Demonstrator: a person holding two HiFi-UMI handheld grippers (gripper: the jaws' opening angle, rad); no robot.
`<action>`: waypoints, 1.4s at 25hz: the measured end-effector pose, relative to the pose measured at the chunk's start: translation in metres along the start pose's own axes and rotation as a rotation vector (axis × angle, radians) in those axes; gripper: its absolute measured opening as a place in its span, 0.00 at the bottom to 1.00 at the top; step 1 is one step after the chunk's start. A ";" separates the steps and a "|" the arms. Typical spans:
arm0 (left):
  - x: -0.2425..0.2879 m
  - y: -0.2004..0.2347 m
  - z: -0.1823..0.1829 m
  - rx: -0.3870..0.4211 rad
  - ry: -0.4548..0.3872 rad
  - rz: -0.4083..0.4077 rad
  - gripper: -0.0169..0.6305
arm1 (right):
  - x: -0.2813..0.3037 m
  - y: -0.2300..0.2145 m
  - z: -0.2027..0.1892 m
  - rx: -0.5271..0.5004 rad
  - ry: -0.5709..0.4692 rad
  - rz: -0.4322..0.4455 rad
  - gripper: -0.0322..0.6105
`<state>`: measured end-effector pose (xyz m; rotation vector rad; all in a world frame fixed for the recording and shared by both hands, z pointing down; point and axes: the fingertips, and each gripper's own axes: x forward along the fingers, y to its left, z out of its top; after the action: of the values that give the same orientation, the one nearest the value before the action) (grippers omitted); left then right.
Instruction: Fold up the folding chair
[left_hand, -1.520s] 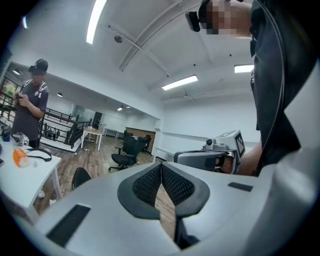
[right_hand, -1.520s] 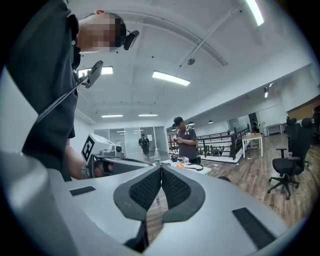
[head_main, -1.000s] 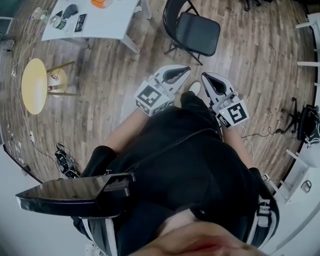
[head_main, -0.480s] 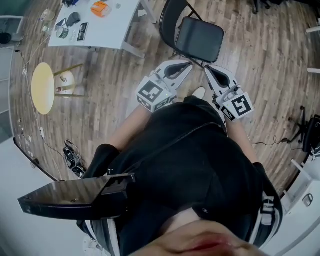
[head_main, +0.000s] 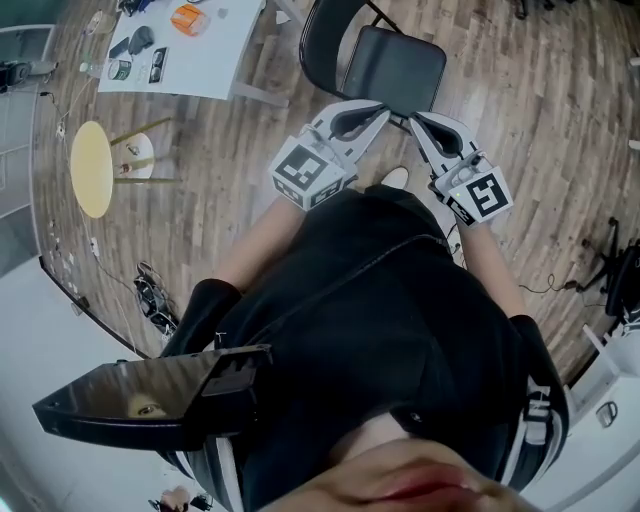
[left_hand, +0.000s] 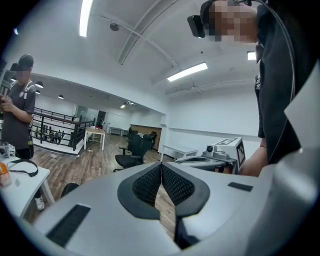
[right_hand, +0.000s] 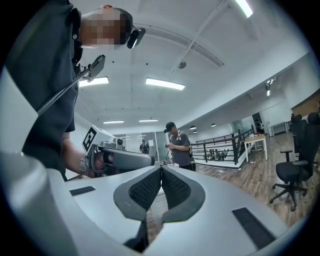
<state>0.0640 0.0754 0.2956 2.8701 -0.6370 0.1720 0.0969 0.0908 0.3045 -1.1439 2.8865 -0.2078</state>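
Observation:
A black folding chair stands unfolded on the wood floor at the top of the head view, its seat facing me. My left gripper is shut and empty, its tip over the seat's near edge. My right gripper is shut too, with nothing in it, just right of the left one, at the same edge. Whether either touches the chair I cannot tell. In the left gripper view the closed pads point across the room, with the right gripper beside them. The right gripper view shows shut pads and the left gripper.
A white table with small items stands at the upper left. A round yellow stool is left of me, cables lie on the floor below it. A person stands beyond the table. Office chairs stand further off.
Both grippers have advanced toward the folding chair, from well short of it to its seat's near edge. The chair and table now lie closer in the head view. Both stay shut.

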 end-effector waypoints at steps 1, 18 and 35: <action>0.003 0.002 0.000 -0.002 0.002 0.008 0.04 | 0.000 -0.005 0.001 0.004 -0.002 0.002 0.07; 0.026 0.085 -0.008 0.003 0.038 -0.088 0.04 | 0.053 -0.055 -0.008 0.034 0.033 -0.126 0.07; 0.048 0.269 -0.064 -0.126 0.211 -0.109 0.04 | 0.112 -0.168 -0.156 0.441 0.252 -0.348 0.07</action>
<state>-0.0124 -0.1692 0.4101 2.7079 -0.4345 0.3969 0.1177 -0.0896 0.4845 -1.5962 2.5935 -1.0034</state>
